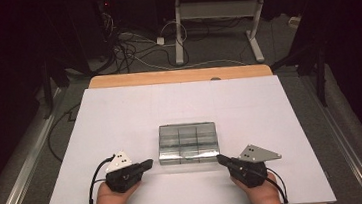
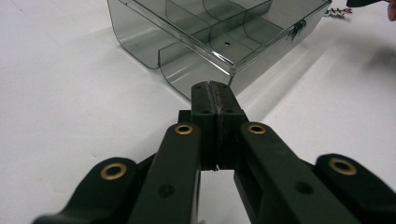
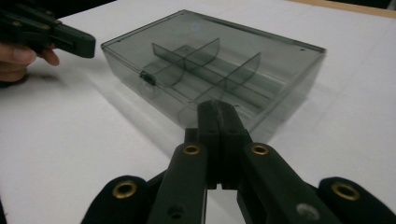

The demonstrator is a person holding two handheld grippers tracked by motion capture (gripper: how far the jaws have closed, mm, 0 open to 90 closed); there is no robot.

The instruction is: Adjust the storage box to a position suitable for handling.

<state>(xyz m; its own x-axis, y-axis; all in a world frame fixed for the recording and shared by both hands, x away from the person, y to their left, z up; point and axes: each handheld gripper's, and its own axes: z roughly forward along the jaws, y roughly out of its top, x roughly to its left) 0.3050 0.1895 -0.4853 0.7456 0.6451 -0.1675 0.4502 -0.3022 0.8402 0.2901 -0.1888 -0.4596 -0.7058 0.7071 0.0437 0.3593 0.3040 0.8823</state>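
Work looks unstarted: box (image 1: 188, 142) sits lidded and latched mid-desk (image 1: 120, 113), untouched, between left hand-held gripper (image 1: 147, 163) and right hand-held gripper (image 1: 220, 158), each with jaws pressed together on nothing, 2 tips aimed at its near corners

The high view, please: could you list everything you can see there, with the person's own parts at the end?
Box: one, clear smoky grey with dividers inside, lid shut, middle of the sheet toward the near side, between the two grippers.
Sheet: one, white, covers most of the table.
Table: one, wooden, its bare far edge shows beyond the sheet.
Desk frame: one, pale, on the floor beyond the table.
Cables: several, dark and white, on the floor behind.
Left gripper: one, black, jaws closed and empty, left of the box.
Right gripper: one, black, jaws closed and empty, right of the box.
Hands: two, at the near edge, each holding a gripper.
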